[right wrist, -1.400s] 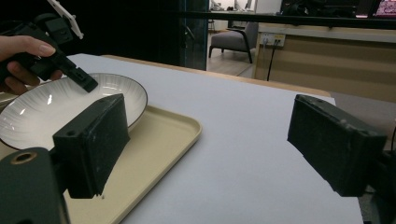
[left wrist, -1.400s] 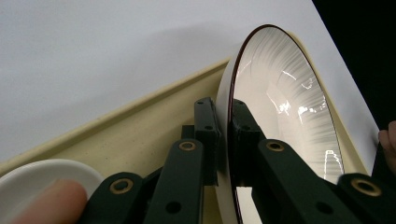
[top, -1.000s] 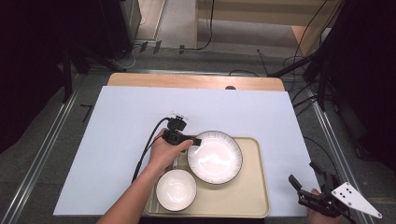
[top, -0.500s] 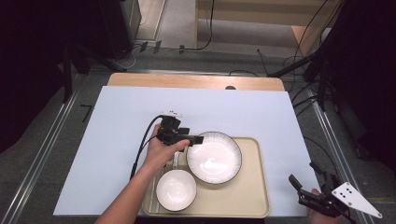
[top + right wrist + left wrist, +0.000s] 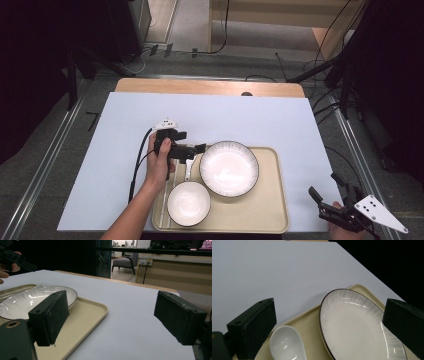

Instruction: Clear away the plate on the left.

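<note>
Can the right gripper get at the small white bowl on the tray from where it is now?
Probably yes. The right gripper sits off the tray's right edge, jaws open, and bare tray lies between it and the small white bowl; the ribbed plate sits farther back.

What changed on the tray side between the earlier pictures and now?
The left gripper has just been opening, letting go of the spoon, which lies on the tray, and the hand drew back toward the table's far side. Plate, bowl and right gripper stayed put.
</note>
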Motion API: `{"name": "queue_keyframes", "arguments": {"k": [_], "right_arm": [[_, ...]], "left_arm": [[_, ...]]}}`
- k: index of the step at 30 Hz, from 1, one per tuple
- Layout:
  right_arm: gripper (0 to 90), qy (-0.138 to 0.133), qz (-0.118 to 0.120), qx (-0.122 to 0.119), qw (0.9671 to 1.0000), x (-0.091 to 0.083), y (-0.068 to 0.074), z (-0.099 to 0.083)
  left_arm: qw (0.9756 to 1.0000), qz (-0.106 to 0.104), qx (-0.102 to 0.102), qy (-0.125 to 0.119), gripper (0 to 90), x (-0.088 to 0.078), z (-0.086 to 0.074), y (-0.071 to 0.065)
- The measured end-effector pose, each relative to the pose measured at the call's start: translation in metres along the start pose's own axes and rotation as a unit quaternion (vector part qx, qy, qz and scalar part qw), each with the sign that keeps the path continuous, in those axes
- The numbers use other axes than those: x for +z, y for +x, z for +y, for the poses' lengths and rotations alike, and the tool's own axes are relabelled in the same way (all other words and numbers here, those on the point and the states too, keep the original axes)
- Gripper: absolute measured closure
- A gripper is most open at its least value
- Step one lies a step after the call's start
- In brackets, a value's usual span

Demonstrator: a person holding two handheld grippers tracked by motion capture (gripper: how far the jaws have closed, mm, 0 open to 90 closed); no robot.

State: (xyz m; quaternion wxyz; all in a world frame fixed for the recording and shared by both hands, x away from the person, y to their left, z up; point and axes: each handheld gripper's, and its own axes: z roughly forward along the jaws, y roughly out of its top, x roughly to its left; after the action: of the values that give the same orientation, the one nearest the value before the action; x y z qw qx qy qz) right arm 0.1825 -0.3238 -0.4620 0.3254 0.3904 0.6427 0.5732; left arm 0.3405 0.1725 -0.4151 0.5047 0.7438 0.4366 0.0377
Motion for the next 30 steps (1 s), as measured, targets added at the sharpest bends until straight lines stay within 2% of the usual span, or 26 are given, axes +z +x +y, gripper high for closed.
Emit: {"name": "queue_keyframes", "arguments": {"k": [3, 10, 19, 30], "right_arm": [[12.9, 0.0, 0.0, 0.0, 1.0, 0.0, 0.0, 0.0], [12.9, 0.001, 0.002, 0.0, 1.0, 0.001, 0.001, 0.0], [12.9, 0.002, 0.001, 0.0, 1.0, -0.001, 0.001, 0.0], [12.9, 0.001, 0.001, -0.001, 1.0, 0.0, 0.002, 0.0]], "left_arm": [[0.9999, 0.009, 0.001, -0.005, 0.0, -0.005, -0.002, 0.002], [0.9998, 0.007, -0.012, -0.014, 0.0, -0.017, -0.01, 0.01], [0.9996, 0.016, -0.002, -0.021, 0.0, -0.03, -0.014, 0.011], [0.9987, 0.032, -0.009, -0.038, 0.0, -0.052, -0.025, 0.019]]}}
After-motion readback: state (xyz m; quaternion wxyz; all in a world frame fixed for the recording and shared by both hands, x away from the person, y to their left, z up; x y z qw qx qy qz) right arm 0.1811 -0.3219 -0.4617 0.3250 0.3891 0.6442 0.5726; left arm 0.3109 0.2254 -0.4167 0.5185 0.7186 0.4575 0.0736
